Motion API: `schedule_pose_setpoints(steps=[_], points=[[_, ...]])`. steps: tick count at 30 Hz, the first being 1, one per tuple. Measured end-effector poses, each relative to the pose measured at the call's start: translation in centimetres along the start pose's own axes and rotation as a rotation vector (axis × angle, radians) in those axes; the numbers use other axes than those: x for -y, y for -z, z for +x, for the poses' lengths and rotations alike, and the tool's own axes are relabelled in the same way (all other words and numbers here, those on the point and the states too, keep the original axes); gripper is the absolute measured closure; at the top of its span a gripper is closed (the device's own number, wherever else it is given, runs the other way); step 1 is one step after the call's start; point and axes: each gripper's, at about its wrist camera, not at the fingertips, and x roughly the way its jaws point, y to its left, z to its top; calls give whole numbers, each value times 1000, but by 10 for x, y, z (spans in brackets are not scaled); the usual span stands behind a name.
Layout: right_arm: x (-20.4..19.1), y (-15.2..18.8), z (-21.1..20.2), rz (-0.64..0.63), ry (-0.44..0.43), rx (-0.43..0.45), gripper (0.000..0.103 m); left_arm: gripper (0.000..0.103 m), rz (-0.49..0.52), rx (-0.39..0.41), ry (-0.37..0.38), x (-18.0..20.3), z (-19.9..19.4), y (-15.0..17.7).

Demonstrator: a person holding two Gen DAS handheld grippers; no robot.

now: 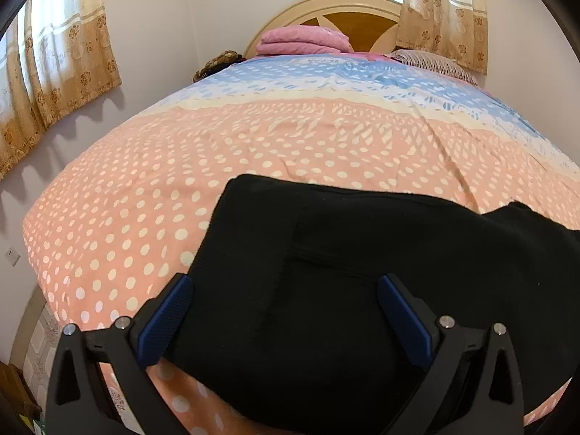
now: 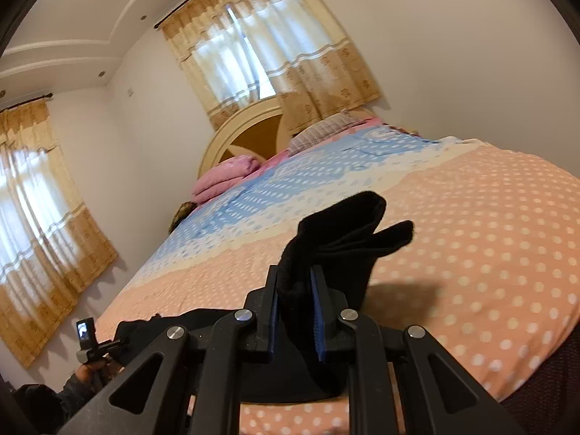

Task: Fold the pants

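Right gripper [image 2: 296, 291]: clamped on a raised fold of black pants [image 2: 340, 239], frame centre. Left gripper [image 1: 284, 304]: jaws spread wide above the pants, lower centre. Bedspread [image 1: 253, 137]: dotted, beneath. Pink blanket [image 1: 302, 40]: top.

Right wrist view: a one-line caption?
Right gripper shut on black pants, lifting a bunched end above the dotted bedspread.

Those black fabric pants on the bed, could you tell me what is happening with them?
A person with two handheld grippers is folding the black fabric pants on the polka-dot pink bedspread. The right gripper is shut on a bunched part of the fabric, lifted off the bed. The left gripper is open over the flat part.
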Motion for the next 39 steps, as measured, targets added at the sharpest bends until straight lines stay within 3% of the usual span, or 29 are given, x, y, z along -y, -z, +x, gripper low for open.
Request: schedule_pose_setpoints(steps=[17,30,39], points=[[-82,12,35,-181,-125,-79,87,0,4,13,-4,0,0,3],[-137,47,92,-371,-75,-274,87,0,3,13,-4,1,0,3],[-153,65,111,-382,-109,-320,87,0,3,14,-4,1,-1,3]])
